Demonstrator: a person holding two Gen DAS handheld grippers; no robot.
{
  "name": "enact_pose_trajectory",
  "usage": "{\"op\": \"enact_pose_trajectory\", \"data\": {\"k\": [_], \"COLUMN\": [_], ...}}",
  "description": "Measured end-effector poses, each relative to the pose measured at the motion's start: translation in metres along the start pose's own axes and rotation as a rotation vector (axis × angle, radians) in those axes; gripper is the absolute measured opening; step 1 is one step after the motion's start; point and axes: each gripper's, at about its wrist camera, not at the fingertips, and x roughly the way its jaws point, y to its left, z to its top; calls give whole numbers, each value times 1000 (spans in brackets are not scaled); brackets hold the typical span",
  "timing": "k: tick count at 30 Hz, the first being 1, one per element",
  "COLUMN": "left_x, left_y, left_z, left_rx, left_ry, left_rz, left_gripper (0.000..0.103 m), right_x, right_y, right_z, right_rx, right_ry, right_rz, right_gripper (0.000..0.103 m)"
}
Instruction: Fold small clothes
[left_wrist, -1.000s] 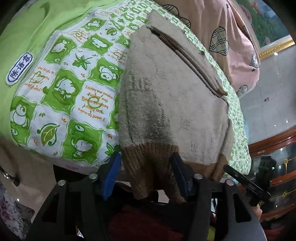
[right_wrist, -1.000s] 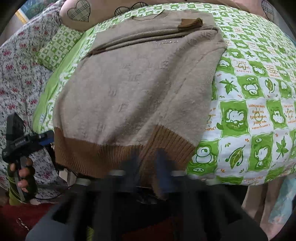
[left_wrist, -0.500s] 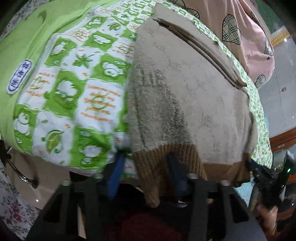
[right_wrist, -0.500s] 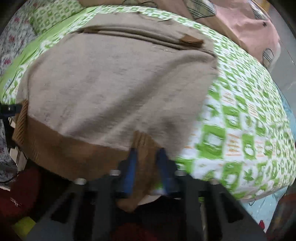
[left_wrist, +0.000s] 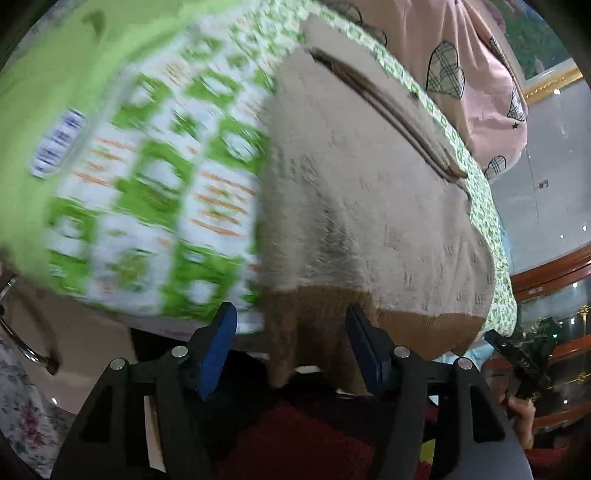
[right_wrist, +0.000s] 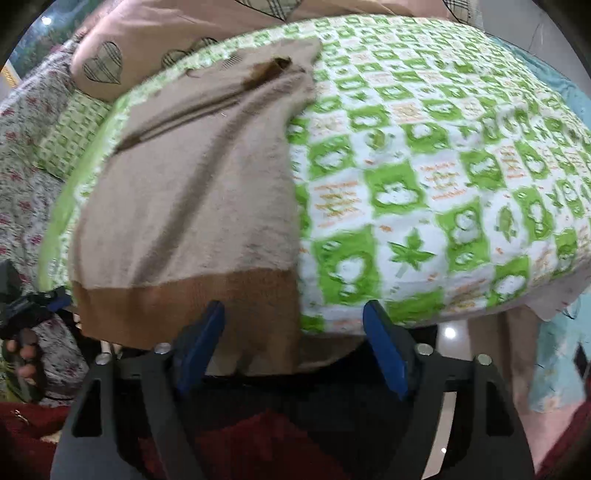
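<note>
Your left tool (left_wrist: 291, 349) stands with its blue pads (left_wrist: 218, 350) apart, having just reopened; the brown ribbed hem of the beige sweater (left_wrist: 369, 206) hangs between them, touched by neither pad. Your right tool (right_wrist: 293, 349) is also spread wide after reopening, the hem's right corner drooping between its pads, nearer the left one, ungripped. Beyond both tools the sweater lies folded lengthwise on the bed's green-and-white quilt (right_wrist: 424, 177), hem at the near edge, sleeve (right_wrist: 207, 103) laid across its far end. Past it rests a pink pillow with plaid hearts (left_wrist: 476, 77).
</note>
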Motion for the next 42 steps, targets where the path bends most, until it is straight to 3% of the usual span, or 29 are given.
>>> {"op": "enact_pose_trajectory", "data": {"k": [3,5,6,7,8,10,11,15,18,21,26,29,35,42], "left_x": [20,26,27,26,25,22,19,6,-12,-29,-44,-53,-63,-50], "left_y": [-7,-12,-14,-16,-15,-13,-10,2,2,-7,-12,-18,-59,-88], "left_z": [-3,-3,-3,-4,-6,-10,-11,-11,-10,-8,-2,22,103,193], "left_rx": [24,47,61,78,94,112,109,81,70,101,120,119,188,218], "left_ry": [43,41,38,33,26,20,18,-10,-81,-167,-221,-272,-431,-498], "left_rz": [51,87,95,104,118,120,95,-1,-121,-183,-227,-282,-352,-335], "left_gripper": [62,61,61,56,50,19,13,8,8,7,7,7,7,7], "right_x": [17,31,35,40,41,43,42,15,-7,-21,-17,-19,-24,-12], "right_y": [5,3,2,3,7,10,13,15,2,-10,-14,-16,-3,3], "right_z": [-3,-5,-3,-3,-7,-9,-12,-14,-10,-1,4,15,97,198], "right_rx": [12,35,42,46,42,-6,-21,-72,-16,38,79,47,-4,-38], "right_ry": [42,68,79,93,100,108,109,74,18,-61,-92,-108,-266,-399], "right_rz": [-1,43,63,81,82,106,133,286,447,553,591,612,647,622], "right_gripper": [78,76,63,53,37,14,9,9,9,9,9,9,9,9]}}
